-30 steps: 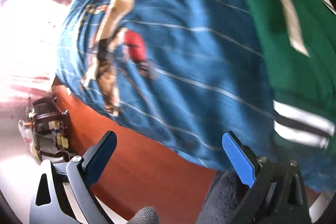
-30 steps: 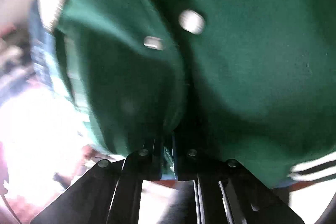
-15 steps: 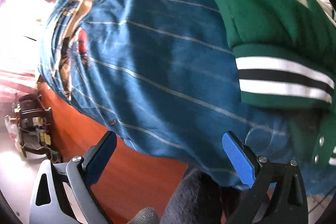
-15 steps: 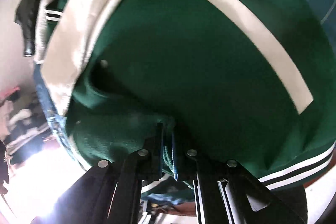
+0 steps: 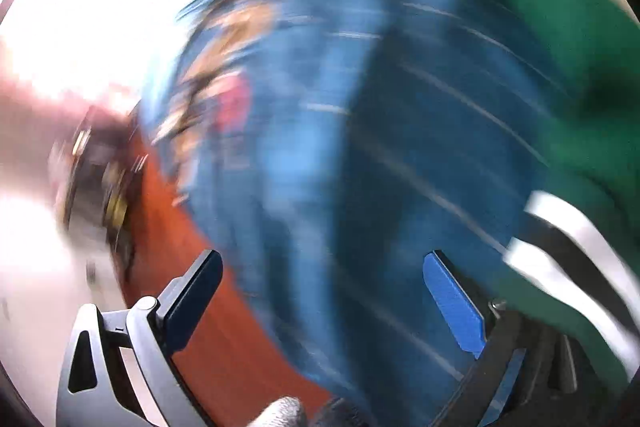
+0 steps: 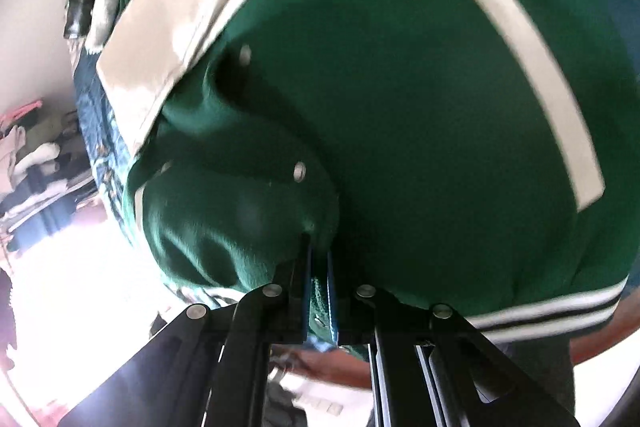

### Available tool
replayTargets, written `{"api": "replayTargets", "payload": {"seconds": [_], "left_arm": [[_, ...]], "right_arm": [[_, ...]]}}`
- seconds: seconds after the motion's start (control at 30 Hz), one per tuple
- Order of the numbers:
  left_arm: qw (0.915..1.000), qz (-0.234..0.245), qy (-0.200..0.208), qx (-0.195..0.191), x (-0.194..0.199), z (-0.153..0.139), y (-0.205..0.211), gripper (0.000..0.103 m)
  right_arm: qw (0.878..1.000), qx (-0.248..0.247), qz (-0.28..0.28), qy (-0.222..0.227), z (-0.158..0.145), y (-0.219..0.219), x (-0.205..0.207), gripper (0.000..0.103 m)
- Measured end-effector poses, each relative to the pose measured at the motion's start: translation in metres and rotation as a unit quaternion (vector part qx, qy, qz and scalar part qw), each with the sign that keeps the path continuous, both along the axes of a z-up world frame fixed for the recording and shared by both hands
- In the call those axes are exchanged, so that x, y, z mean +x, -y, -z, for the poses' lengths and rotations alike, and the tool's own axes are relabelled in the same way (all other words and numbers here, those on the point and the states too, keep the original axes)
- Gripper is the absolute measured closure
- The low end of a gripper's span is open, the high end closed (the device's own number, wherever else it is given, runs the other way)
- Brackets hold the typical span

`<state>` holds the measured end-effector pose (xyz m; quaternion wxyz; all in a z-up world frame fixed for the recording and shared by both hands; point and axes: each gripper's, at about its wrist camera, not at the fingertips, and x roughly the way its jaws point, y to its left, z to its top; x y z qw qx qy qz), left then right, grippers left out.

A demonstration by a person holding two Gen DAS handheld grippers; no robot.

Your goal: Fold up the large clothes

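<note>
Hovering wide apart and empty, my left gripper waits over the blue striped cloth (badly blurred); my right gripper pinches the green jacket draped there. It looks thick, soft, heavyish: I'd grab the ribbed hem.

We look down from each gripper, along its two fingers. Our left view sits close over the blue cloth, with the green jacket at three o'clock. Our right view is pressed near that jacket. Both views share jacket and blue cloth.
</note>
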<state>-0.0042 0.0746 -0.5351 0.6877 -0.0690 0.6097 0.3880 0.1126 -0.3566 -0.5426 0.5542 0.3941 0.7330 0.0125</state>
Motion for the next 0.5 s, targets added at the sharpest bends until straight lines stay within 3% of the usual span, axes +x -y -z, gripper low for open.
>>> {"api": "replayTargets", "payload": {"seconds": [0.07,0.13,0.2,0.23,0.3,0.4,0.47,0.5], "left_arm": [[0.9982,-0.044,0.023,-0.034,-0.018,-0.008,-0.028,0.001],[0.9873,-0.077,0.064,-0.123,-0.038,-0.013,-0.05,0.001],[0.9641,-0.102,0.091,-0.228,-0.055,-0.009,-0.061,0.001],[0.9447,-0.116,0.106,-0.288,-0.062,-0.002,-0.064,0.001],[0.9074,-0.142,0.142,-0.369,-0.065,0.013,-0.066,0.001],[0.8626,-0.17,0.179,-0.441,-0.056,0.038,-0.065,0.001],[0.8645,-0.174,0.172,-0.439,-0.043,0.05,-0.055,0.003],[0.8742,-0.166,0.167,-0.425,-0.037,0.054,-0.05,0.002]], "right_arm": [[0.999,0.02,-0.046,-0.017,0.004,-0.017,-0.007,0.093],[0.996,0.018,-0.083,-0.026,0.007,-0.032,-0.01,0.086],[0.994,0.017,-0.101,-0.037,0.012,-0.04,-0.018,0.068],[0.995,0.024,-0.094,-0.04,0.015,-0.04,-0.021,0.064],[0.996,0.032,-0.077,-0.042,0.019,-0.036,-0.025,0.062],[0.997,0.03,-0.058,-0.039,0.022,-0.027,-0.028,0.061],[0.998,0.029,-0.05,-0.036,0.024,-0.024,-0.028,0.061],[0.998,0.029,-0.048,-0.035,0.024,-0.021,-0.028,0.061]]}}
